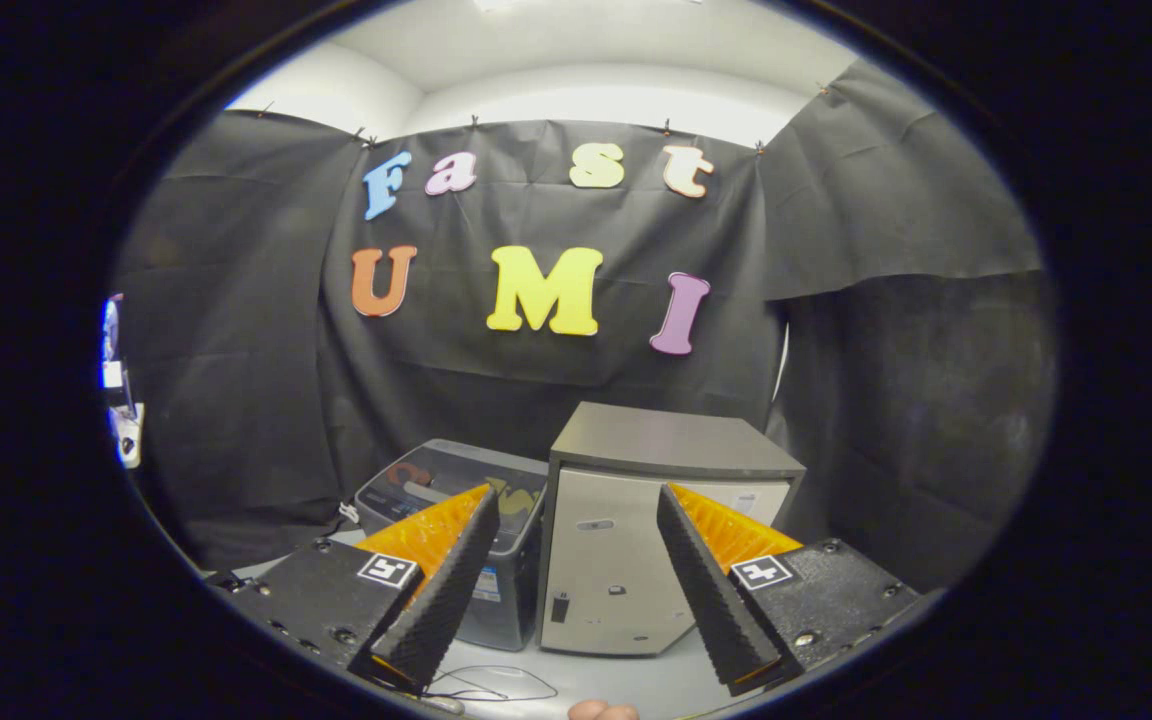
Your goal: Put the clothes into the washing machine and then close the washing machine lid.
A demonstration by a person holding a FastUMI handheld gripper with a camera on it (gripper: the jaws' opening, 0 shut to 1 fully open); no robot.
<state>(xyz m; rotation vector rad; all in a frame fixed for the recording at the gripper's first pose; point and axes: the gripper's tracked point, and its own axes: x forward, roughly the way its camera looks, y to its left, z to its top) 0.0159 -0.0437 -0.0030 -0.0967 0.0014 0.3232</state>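
A boxy silver-grey washing machine [636,520] stands on the white table, beyond my fingers and seen between them; its flat lid [671,440] lies shut on top. Left of it and touching its side sits a grey plastic bin [456,480] with colourful clothes [511,492] inside, partly hidden behind my left finger [446,590]. My gripper [576,510] is open wide with nothing between its fingers, held short of the machine's front.
The white table [626,680] carries a thin dark cable [496,690] near the fingers. A fingertip of a hand [601,711] shows at the near edge. Black cloth walls close the booth behind and on both sides.
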